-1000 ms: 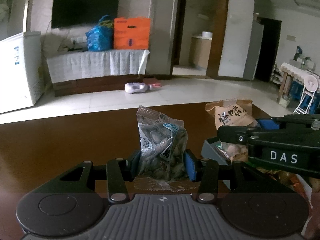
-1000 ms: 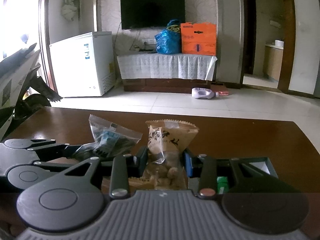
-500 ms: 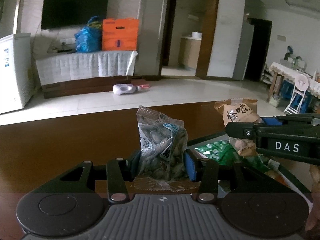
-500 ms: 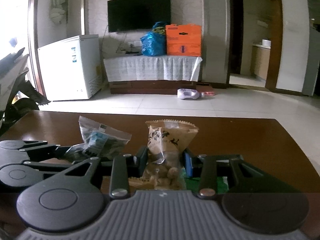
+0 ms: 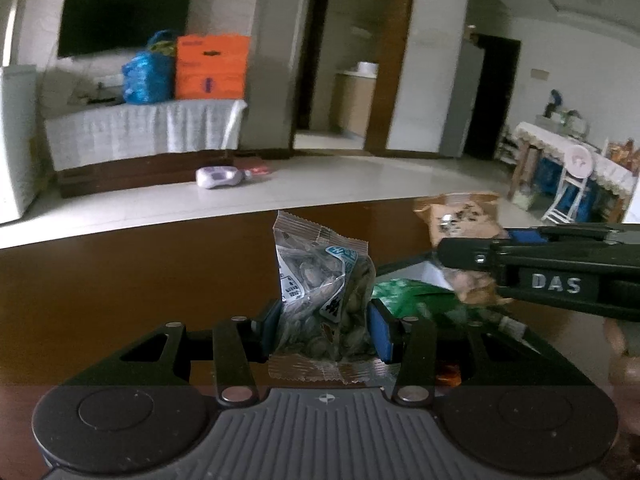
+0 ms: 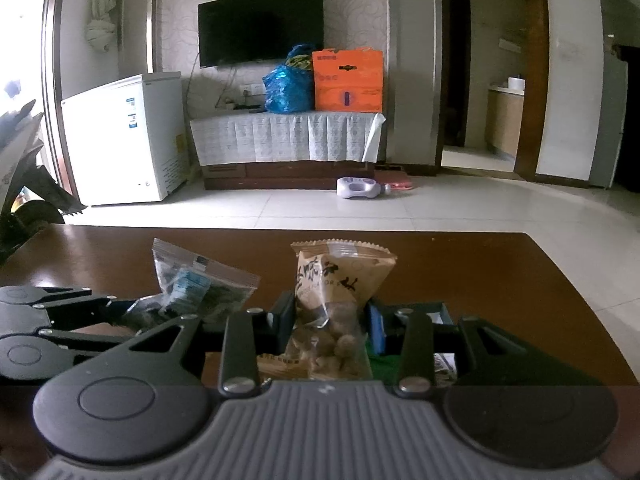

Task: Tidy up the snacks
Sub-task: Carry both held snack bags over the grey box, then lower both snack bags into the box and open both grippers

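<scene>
You have a snack in each tool, both lifted clear of the brown table point(image 6: 460, 264). Your left gripper point(image 5: 323, 330) is clamped on the clear packet of seeds point(image 5: 320, 300), its blue pads pressed into the sides of the bag low down, so the top stands upright and free. Your right gripper point(image 6: 328, 326) is closed the same way on the tan paper packet of nuts point(image 6: 336, 300), held near its lower half with the printed top sticking up. In the left view that tan packet point(image 5: 460, 224) hangs to the right of and beyond the clear one, over what looks like a dark-rimmed tray or box point(image 5: 400, 266) with a green packet point(image 5: 412, 296) already lying in it. The step in hand looks like the carry — both snacks on their way to that container, the right one nearer to it. What comes next is probably a set-down: bring the tan packet low over a bare part of the container beside the green one, then let the jaws go so it lies flat and does not tip over the rim. Keep the two tools apart as the left follows, since they are close here. How much room is left in the container you cannot tell — most of it is hidden behind the tools.
</scene>
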Motion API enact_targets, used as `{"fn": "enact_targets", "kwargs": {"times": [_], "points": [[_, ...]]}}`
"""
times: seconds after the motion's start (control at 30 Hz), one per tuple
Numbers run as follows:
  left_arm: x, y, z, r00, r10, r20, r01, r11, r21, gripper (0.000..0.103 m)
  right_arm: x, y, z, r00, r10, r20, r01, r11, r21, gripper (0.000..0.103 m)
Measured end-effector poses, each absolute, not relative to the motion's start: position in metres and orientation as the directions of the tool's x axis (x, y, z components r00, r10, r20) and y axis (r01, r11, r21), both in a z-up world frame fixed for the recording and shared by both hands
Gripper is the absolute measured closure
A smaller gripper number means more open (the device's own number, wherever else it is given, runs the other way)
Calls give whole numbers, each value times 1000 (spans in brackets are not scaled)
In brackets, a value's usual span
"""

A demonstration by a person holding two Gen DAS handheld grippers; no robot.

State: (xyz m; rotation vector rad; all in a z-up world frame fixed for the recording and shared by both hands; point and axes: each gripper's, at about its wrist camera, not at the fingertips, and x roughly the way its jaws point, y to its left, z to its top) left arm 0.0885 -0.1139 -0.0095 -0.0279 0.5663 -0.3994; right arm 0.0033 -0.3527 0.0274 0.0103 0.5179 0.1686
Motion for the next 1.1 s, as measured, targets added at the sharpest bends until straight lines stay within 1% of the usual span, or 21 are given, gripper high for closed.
{"fn": "enact_targets", "kwargs": {"times": [0.43,0.63,1.1], "points": [[78,-151,-23,722,-440,-535,462,881,-102,57,2,-378,16,829,124,-545,-128,991,31,65],[77,-160,-28,704,-460,-541,480,870,-113,57,6,-383,15,825,120,-552,-124,992,31,65],[79,-176,-35,676,-479,-560,518,849,-102,56,25,-387,2,785,122,-607,-133,991,27,65]]}}
